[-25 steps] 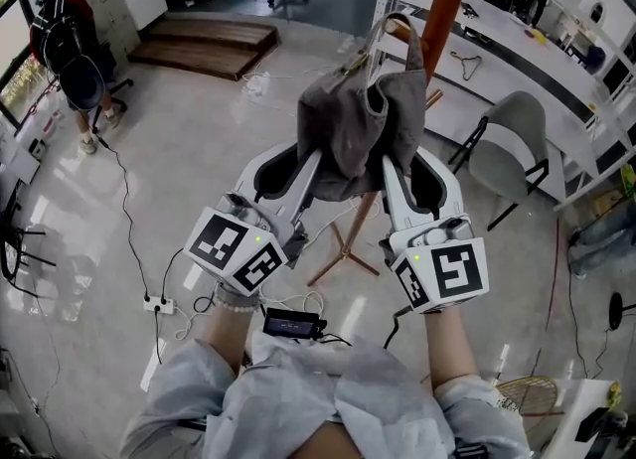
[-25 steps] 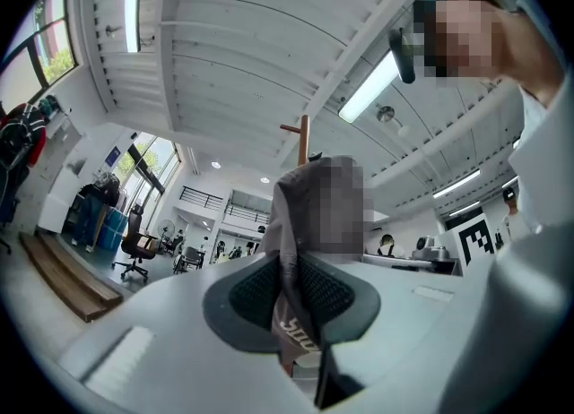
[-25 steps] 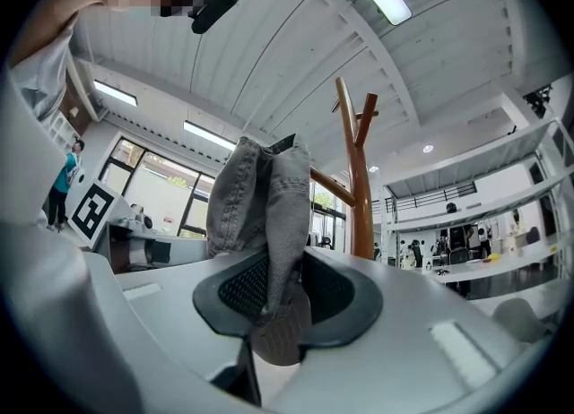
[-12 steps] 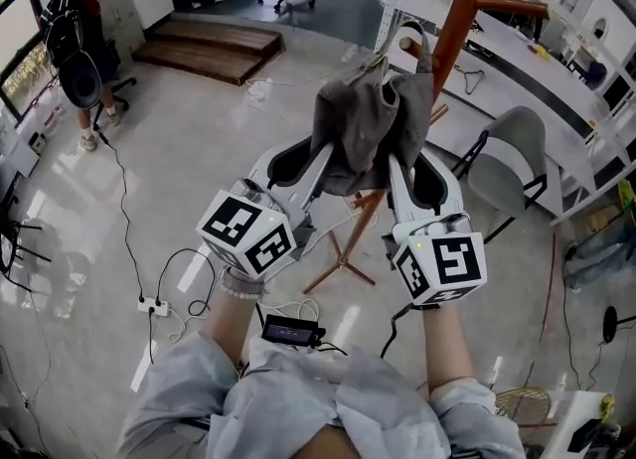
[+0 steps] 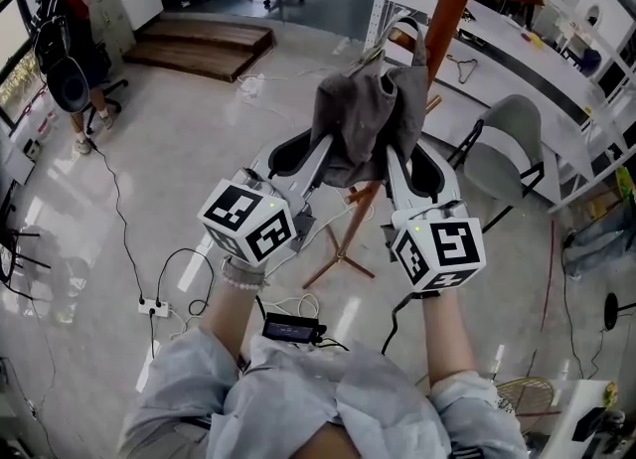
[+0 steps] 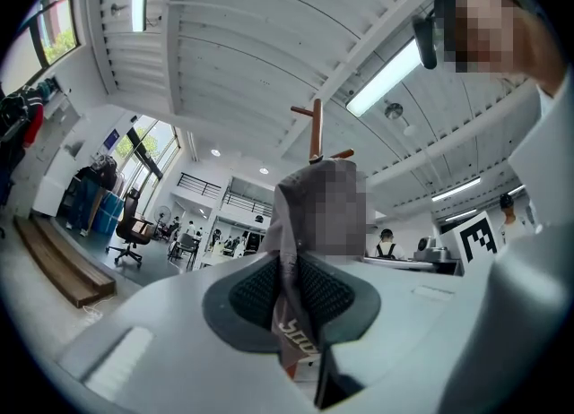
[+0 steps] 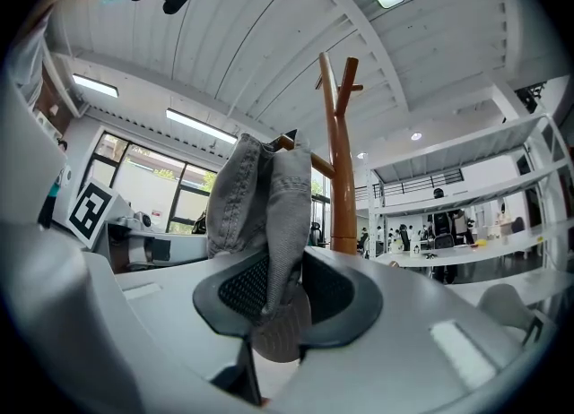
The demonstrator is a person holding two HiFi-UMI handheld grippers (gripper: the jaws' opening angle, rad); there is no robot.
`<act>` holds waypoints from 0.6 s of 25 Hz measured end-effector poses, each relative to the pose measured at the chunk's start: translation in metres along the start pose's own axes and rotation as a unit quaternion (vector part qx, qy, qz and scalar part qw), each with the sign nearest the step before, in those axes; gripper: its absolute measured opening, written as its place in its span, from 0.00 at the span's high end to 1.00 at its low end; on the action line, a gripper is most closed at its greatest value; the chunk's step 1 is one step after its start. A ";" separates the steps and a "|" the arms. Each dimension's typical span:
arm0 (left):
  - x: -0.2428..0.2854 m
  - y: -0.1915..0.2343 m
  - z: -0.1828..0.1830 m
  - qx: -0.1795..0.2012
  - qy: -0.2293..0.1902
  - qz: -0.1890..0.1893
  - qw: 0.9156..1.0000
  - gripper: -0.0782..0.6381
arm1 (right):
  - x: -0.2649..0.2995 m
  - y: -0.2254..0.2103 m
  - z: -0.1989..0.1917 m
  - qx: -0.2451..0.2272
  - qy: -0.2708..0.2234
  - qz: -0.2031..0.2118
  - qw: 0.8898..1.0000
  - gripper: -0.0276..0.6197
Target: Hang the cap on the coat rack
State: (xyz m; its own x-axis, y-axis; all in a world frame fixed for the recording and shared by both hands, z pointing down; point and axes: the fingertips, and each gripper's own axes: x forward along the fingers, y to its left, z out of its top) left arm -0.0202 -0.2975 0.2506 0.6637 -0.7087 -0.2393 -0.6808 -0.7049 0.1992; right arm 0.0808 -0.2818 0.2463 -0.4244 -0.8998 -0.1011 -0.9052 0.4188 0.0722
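A grey denim cap [image 5: 366, 119] hangs between my two grippers, raised in front of the wooden coat rack [image 5: 449, 0]. My left gripper [image 5: 323, 149] is shut on the cap's left edge; in the left gripper view the cap's fabric [image 6: 291, 260] runs between the dark pads. My right gripper [image 5: 390, 154] is shut on the cap's right side, and the grey cloth [image 7: 269, 215] is pinched between its pads. In the right gripper view the orange-brown coat rack pole [image 7: 338, 152] stands just behind the cap, with short pegs near its top. The rack's feet [image 5: 338, 253] spread on the floor below my grippers.
A grey chair [image 5: 507, 144] stands right of the rack beside long white benches [image 5: 517, 40]. A power strip [image 5: 156, 303] and cables lie on the floor at left. A person [image 5: 75, 60] stands far left, near wooden steps [image 5: 204, 45].
Both grippers and the cap have risen slightly and moved toward the rack pole. The grips have not changed.
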 end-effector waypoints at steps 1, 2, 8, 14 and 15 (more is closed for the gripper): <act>0.002 0.001 -0.001 0.000 0.001 -0.001 1.000 0.82 | 0.001 -0.001 -0.001 -0.002 0.002 -0.001 1.000 0.81; 0.004 0.001 -0.003 0.001 0.003 -0.001 1.000 0.82 | 0.002 -0.003 -0.002 -0.003 0.003 -0.003 1.000 0.81; 0.013 0.003 -0.010 0.000 0.010 -0.005 1.000 0.82 | 0.003 -0.009 -0.006 -0.010 0.010 -0.010 1.000 0.81; 0.021 0.005 -0.017 -0.003 0.015 -0.008 1.000 0.82 | 0.005 -0.016 -0.010 -0.011 0.017 -0.017 1.000 0.81; 0.022 0.006 -0.019 -0.003 0.017 -0.009 1.000 0.82 | 0.005 -0.017 -0.012 -0.011 0.018 -0.019 1.000 0.81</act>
State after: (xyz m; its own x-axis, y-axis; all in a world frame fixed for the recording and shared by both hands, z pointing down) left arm -0.0035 -0.3178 0.2641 0.6857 -0.6965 -0.2114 -0.6668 -0.7175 0.2012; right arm 0.0941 -0.2949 0.2561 -0.3890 -0.9186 -0.0690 -0.9194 0.3825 0.0917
